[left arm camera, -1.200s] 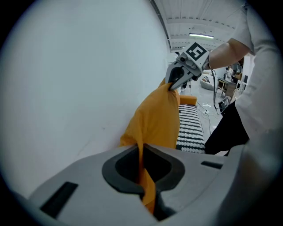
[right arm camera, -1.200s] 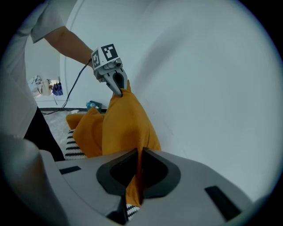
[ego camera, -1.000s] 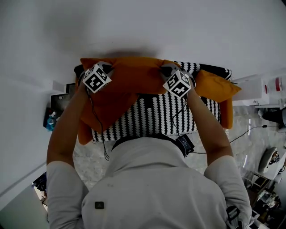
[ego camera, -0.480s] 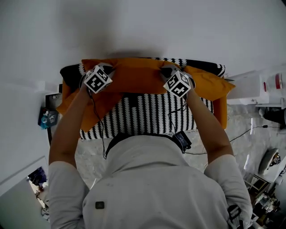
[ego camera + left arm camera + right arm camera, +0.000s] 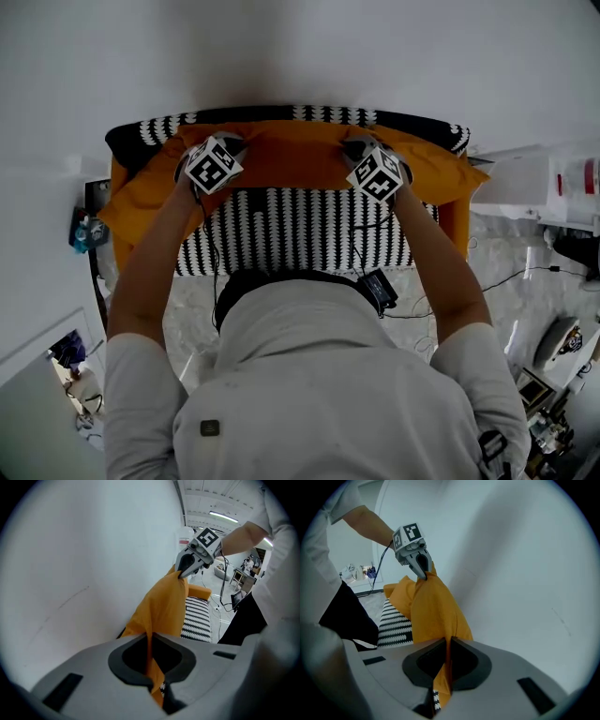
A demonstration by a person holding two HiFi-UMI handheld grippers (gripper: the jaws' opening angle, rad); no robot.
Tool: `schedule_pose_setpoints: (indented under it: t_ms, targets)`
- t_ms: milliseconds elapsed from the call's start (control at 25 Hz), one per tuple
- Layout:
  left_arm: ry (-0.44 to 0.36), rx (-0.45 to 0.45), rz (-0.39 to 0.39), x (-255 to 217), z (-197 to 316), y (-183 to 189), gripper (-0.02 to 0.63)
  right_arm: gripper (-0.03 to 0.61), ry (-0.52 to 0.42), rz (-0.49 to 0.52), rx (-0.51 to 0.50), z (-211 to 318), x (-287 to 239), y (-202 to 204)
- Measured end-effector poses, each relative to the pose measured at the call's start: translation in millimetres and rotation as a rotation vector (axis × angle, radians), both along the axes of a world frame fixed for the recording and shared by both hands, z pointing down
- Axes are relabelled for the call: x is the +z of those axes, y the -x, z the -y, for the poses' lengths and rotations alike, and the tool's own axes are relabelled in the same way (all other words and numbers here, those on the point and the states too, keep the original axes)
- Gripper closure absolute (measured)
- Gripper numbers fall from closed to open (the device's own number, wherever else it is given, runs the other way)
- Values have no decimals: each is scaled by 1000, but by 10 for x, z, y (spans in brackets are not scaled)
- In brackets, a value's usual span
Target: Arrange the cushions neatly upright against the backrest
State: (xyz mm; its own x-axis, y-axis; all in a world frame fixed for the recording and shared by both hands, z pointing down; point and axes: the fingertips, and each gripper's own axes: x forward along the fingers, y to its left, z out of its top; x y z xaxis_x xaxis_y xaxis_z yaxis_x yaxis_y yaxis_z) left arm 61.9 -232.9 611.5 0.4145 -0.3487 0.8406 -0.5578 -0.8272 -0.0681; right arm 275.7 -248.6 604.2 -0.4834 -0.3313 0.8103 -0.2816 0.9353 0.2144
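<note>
In the head view an orange cushion (image 5: 281, 157) stretches along the black-and-white patterned backrest (image 5: 281, 114) of the sofa. My left gripper (image 5: 223, 145) is shut on its upper left corner and my right gripper (image 5: 361, 147) on its upper right corner. In the left gripper view the orange cushion (image 5: 164, 606) runs from my jaws (image 5: 154, 686) to the right gripper (image 5: 186, 569). The right gripper view mirrors this: the cushion (image 5: 431, 611) is pinched in my jaws (image 5: 443, 677), with the left gripper (image 5: 420, 564) at its far end. Two more orange cushions lie at the sofa's left end (image 5: 141, 192) and right end (image 5: 441, 173).
A white wall stands right behind the sofa. The patterned seat (image 5: 300, 230) lies in front of the cushion. A small dark side table with a blue bottle (image 5: 82, 230) is at the left. A white cabinet (image 5: 525, 183) and floor cables (image 5: 506, 281) are at the right.
Both grippers have carried the orange cushion forward and down, from above the seat to the backrest by the wall. The jaws have stayed shut on its corners.
</note>
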Motion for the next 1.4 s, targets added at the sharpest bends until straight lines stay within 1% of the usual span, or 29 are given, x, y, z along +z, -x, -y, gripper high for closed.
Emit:
schedule_pose_setpoints:
  t_ms: [240,400,560,880,1000,1160,1280,1400]
  targets:
    - [45,-8,9,392,42,-177,594,535,38,-23,-1,98,420,-179]
    - [76,8,16,668,102,-253,594,535,66,-40,14,181,703,-256]
    - [110,17,26,956,154,-300,594,535,93,-57,21,225,1018,-315]
    - [172,-2,26,1572,282,-370,594,535,133,-74,55,421,1501,-411]
    - [180,-19,25,1717,361,-308,593,535,150,-75,59,437,1621,-366]
    - [181,-12,35,1842,452,-291,592,536,173,-87,78,419,1828,-374]
    - [182,-29,15,1911,531,-301,593,537,173,-76,105,485,1896,-411]
    - [161,-48,-5,1937,613,-338,592,536,171,-67,132,569,1919,-460]
